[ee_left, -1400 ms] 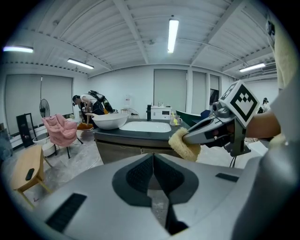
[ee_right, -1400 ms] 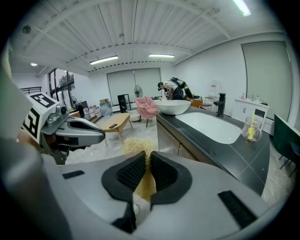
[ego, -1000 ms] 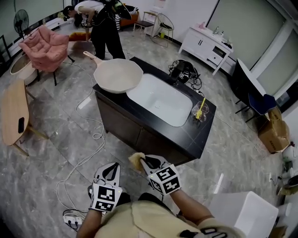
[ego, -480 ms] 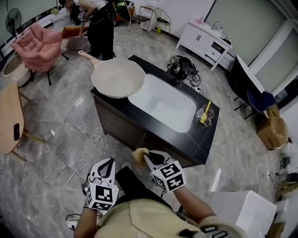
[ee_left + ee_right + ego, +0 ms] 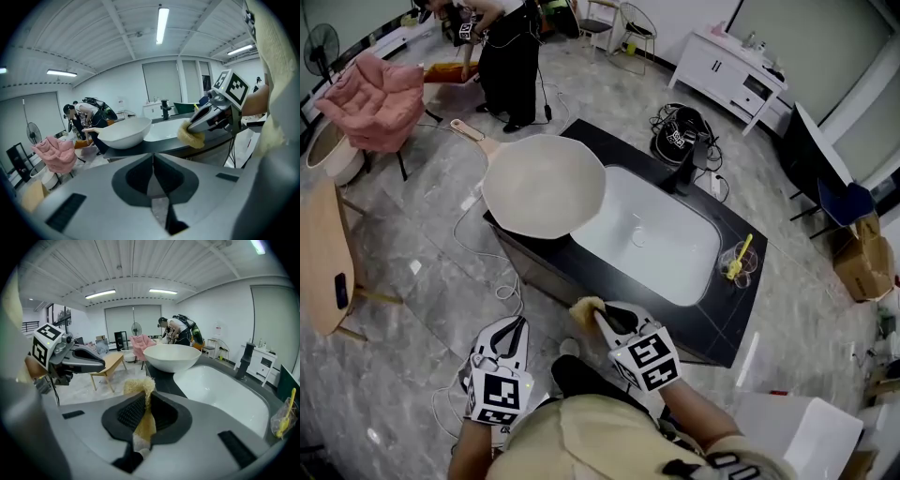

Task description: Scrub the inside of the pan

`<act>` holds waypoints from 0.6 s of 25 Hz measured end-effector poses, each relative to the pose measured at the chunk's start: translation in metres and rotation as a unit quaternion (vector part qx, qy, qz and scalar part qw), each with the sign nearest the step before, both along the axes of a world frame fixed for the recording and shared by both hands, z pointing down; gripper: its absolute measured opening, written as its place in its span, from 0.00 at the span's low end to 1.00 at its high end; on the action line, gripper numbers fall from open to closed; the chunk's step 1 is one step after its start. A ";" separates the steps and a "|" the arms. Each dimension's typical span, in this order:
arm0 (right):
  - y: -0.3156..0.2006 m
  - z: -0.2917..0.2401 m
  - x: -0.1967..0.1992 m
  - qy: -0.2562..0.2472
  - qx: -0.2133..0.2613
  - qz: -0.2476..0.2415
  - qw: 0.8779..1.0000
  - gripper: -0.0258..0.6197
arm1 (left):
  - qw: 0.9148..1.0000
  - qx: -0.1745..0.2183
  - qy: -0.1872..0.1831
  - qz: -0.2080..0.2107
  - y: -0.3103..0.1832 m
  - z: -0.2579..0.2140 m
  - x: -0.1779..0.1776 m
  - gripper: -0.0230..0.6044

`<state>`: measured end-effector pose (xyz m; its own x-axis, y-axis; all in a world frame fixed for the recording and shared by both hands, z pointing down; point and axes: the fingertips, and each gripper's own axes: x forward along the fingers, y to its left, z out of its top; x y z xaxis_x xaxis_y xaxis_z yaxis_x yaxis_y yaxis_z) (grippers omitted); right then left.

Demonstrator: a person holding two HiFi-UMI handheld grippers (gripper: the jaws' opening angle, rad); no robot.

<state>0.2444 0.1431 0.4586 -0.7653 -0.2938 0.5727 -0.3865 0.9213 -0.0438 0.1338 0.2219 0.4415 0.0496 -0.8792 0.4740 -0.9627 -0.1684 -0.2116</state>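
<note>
On the counter's left end sits the pan, upright, its rim overhanging the sink. Left gripper: jaws pressed together, nothing between them. Right gripper: jaws pinching a yellow scrubber. Both grippers are off the counter's near edge, apart from the pan.

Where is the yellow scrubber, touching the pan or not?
Apart. Head view: the scrubber, in the right hand-held gripper, hangs well short of the pan.
</note>
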 end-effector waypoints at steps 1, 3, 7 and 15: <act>-0.008 -0.001 -0.004 -0.004 -0.002 0.000 1.000 0.11 | 1.000 -0.003 -0.001 0.001 -0.009 0.000 -0.004 0.06; -0.022 -0.003 -0.010 -0.013 -0.010 0.001 1.000 0.11 | 1.000 -0.009 -0.005 0.008 -0.026 -0.001 -0.010 0.06; -0.047 -0.004 -0.013 -0.020 -0.022 0.009 1.000 0.11 | 0.999 -0.024 -0.011 0.043 -0.059 -0.005 -0.015 0.07; -0.085 -0.016 -0.029 -0.040 -0.013 0.000 0.999 0.11 | 0.996 -0.025 -0.033 0.073 -0.108 -0.021 -0.034 0.07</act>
<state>0.2158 0.0579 0.4426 -0.8090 -0.2789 0.5174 -0.3805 0.9194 -0.0993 0.0995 0.1144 0.4200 0.1423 -0.8399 0.5237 -0.9113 -0.3178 -0.2620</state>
